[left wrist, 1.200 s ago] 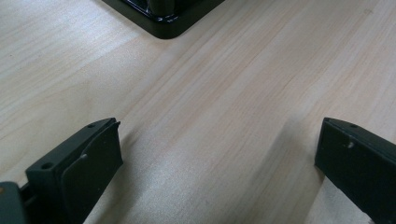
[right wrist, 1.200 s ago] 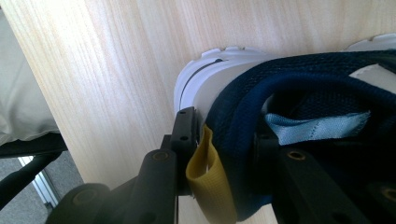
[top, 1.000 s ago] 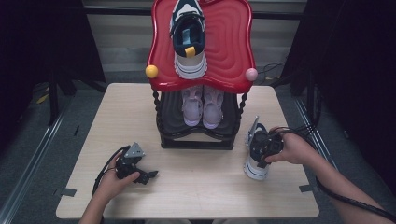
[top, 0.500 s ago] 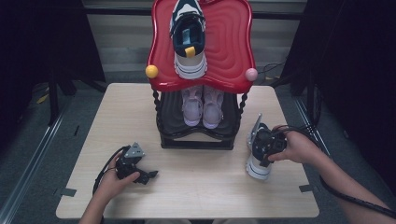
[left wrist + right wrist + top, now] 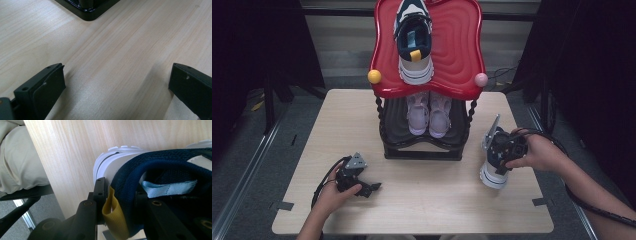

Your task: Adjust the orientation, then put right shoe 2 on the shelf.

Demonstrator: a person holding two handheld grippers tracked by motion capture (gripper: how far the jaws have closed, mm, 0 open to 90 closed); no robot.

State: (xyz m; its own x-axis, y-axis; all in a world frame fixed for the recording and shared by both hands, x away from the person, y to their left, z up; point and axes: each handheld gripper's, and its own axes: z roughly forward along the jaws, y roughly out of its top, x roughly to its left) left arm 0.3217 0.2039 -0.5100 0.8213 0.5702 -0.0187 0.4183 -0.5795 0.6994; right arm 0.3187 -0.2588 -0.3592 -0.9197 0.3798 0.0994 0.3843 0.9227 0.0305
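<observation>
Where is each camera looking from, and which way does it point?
High view: above the table, looking forward and down; both forearms, left gripper.
Left gripper view: low on that gripper, facing bare tabletop and the rack's black base; its open jaws.
Right gripper view: on the right gripper, clamping the navy shoe's heel.
Shared: high view also shows this shoe.

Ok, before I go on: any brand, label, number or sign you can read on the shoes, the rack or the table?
None can be read.
Sneaker clamped at the heel collar by the right gripper: light blue inner tag and yellow pull tab appear blank.
Sneaker on the red rack top, pink pair below: any markings too small to read.
</observation>
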